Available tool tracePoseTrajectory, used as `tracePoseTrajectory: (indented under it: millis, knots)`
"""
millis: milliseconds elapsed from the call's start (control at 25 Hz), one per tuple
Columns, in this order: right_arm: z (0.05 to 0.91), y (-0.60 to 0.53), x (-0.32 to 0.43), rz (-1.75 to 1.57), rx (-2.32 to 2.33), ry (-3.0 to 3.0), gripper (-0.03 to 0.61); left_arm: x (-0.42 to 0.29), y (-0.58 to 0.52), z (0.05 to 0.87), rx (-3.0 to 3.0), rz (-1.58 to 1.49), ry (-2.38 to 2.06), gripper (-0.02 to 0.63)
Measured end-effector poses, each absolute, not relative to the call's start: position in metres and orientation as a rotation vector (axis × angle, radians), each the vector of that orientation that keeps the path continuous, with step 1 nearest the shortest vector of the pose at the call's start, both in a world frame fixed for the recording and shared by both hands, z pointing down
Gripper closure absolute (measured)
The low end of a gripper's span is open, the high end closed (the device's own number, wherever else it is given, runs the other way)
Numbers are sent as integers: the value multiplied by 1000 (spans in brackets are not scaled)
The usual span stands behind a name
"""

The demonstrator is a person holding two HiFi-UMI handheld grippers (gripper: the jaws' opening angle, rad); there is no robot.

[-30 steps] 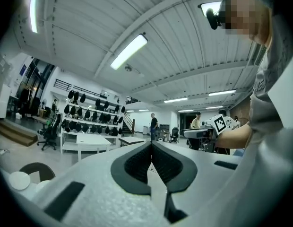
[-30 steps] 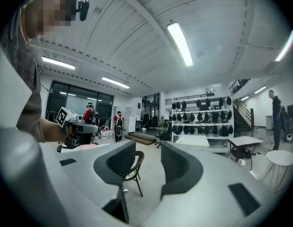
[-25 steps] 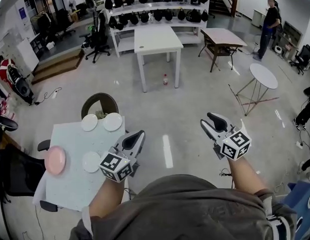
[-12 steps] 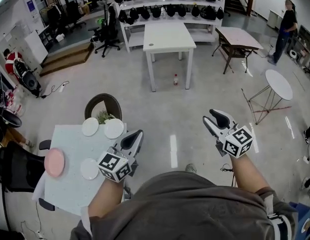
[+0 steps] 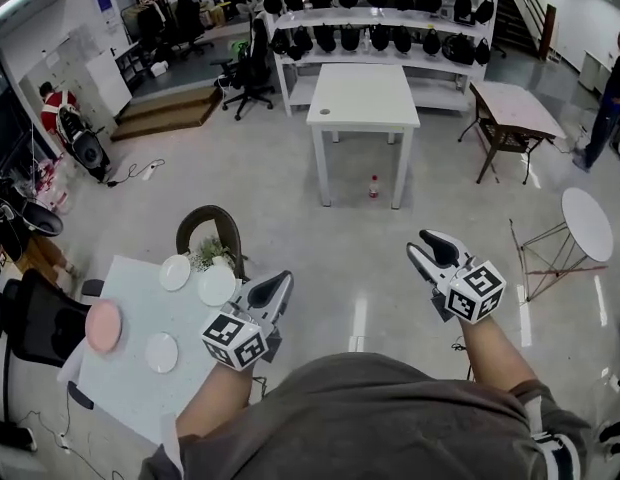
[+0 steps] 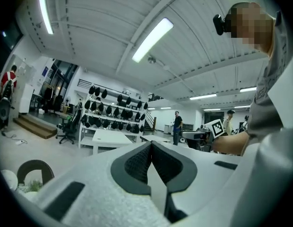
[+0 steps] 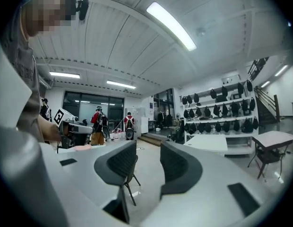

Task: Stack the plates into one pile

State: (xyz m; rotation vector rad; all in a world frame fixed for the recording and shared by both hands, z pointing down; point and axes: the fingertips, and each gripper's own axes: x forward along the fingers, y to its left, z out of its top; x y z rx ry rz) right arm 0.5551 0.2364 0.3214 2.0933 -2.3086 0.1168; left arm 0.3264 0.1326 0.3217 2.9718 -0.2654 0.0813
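Note:
A pale table [image 5: 130, 388] stands at the lower left of the head view. Spread apart on it are three white plates [image 5: 174, 272] [image 5: 217, 286] [image 5: 161, 352] and a pink plate [image 5: 103, 326]. My left gripper [image 5: 274, 289] hovers just right of the table's near corner, level, with its jaws [image 6: 150, 148] shut and empty. Far to the right of the table, over bare floor, my right gripper [image 5: 436, 247] [image 7: 147, 161] is open with nothing between its pads. Neither gripper touches a plate.
A dark round-backed chair [image 5: 210, 230] and a small plant [image 5: 212, 256] sit at the table's far side, and a black office chair [image 5: 35, 320] at its left. Ahead are a white table [image 5: 362, 98], a bottle [image 5: 373, 185] on the floor and shelves of bags. A round table [image 5: 590, 224] stands on the right.
I have walked across the floor with both grippers. In the head view the table and plates have shifted left and look smaller. Neither gripper's jaws have visibly changed.

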Motion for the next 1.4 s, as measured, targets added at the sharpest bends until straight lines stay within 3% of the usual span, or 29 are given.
tracePoseTrajectory:
  millis: [720,1120,1400]
  knots:
    - [326,121,543,220,2069,-2318,433,304,18,328,3023,51,-312,607]
    - [329,-29,475,239,1661,-2523,433,208,-49,338,2970,34,-713,607]
    - [367,-164,356,307,1249,-2636,433,98,-89,361,2851,68,-1041,607]
